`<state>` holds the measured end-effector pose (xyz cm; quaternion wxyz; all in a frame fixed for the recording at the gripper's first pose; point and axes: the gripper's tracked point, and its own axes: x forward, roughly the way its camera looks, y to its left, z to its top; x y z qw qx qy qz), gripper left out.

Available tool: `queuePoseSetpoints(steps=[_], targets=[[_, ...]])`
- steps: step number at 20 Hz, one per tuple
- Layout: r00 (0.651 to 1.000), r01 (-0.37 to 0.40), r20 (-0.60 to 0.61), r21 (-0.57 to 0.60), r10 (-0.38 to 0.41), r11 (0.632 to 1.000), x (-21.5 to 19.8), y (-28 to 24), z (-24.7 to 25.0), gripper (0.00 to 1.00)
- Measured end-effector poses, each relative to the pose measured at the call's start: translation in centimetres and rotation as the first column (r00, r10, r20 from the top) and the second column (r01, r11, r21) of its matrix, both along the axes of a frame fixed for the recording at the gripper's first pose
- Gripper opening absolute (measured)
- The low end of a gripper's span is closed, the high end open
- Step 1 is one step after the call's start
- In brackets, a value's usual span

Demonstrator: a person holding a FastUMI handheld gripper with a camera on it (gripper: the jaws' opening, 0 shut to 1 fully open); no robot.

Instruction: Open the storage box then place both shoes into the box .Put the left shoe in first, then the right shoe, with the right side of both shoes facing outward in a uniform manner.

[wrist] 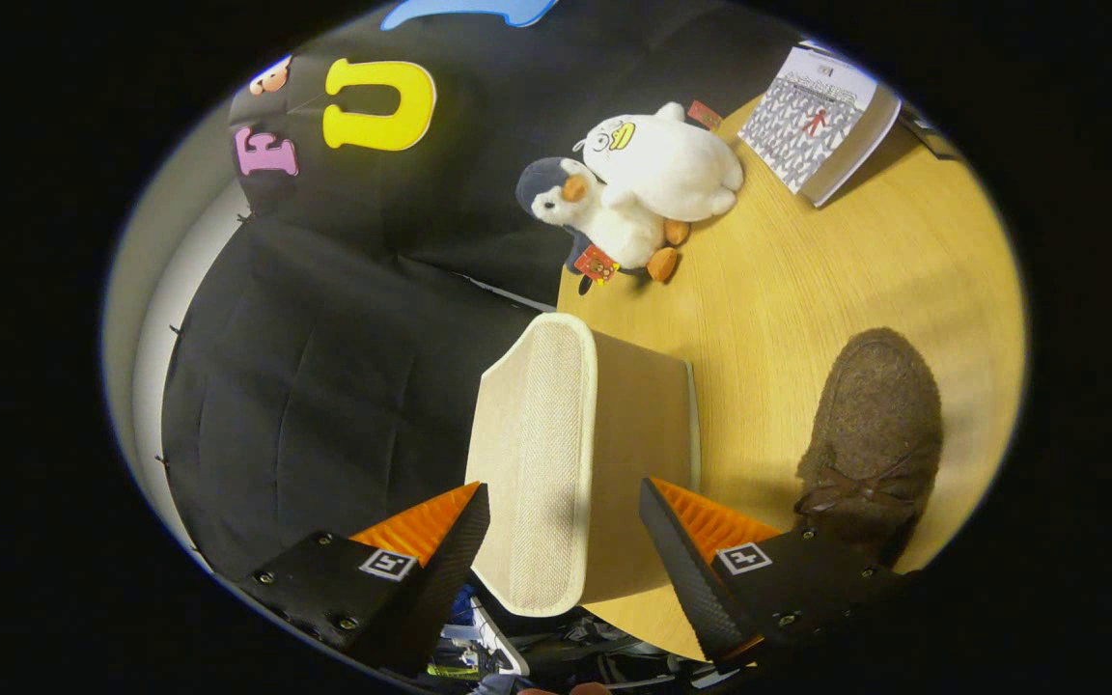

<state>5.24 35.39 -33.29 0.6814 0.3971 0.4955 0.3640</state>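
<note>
A beige storage box (556, 434) stands at the wooden table's edge, its woven panel with a pale rim turned toward me and a plain tan side beside it. My gripper (564, 507) is open, and the near end of the woven panel lies between its fingertips, which stand wide apart on either side. I cannot tell whether either finger touches it. A brown fuzzy shoe (873, 434) with a small bow lies on the table beyond the right finger (701, 541), apart from the box.
The wooden table (788, 280) ends just beside the box, with black cloth hanging past it. Two plush toys (643, 188), a white duck and a grey penguin, lie beyond the box. A book (819, 121) rests further back.
</note>
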Motion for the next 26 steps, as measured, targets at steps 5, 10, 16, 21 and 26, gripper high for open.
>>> queuePoseSetpoints(steps=[5, 10, 16, 21, 26], targets=[[0.999, -0.016, -0.048, 0.061, 0.019, 0.998, 0.0, 2.6, -1.0, 0.97], [0.998, -0.048, -0.039, 0.039, 0.049, 0.998, -0.4, 3.4, -1.4, 0.89], [0.993, -0.015, -0.114, 0.122, 0.029, 0.992, -0.2, 3.4, 0.8, 0.29], [0.990, -0.051, -0.129, 0.086, 0.061, 0.995, -0.2, 5.0, 0.0, 0.07], [0.995, -0.053, -0.085, 0.099, 0.061, 0.994, -0.8, 3.7, 5.0, 0.03]])
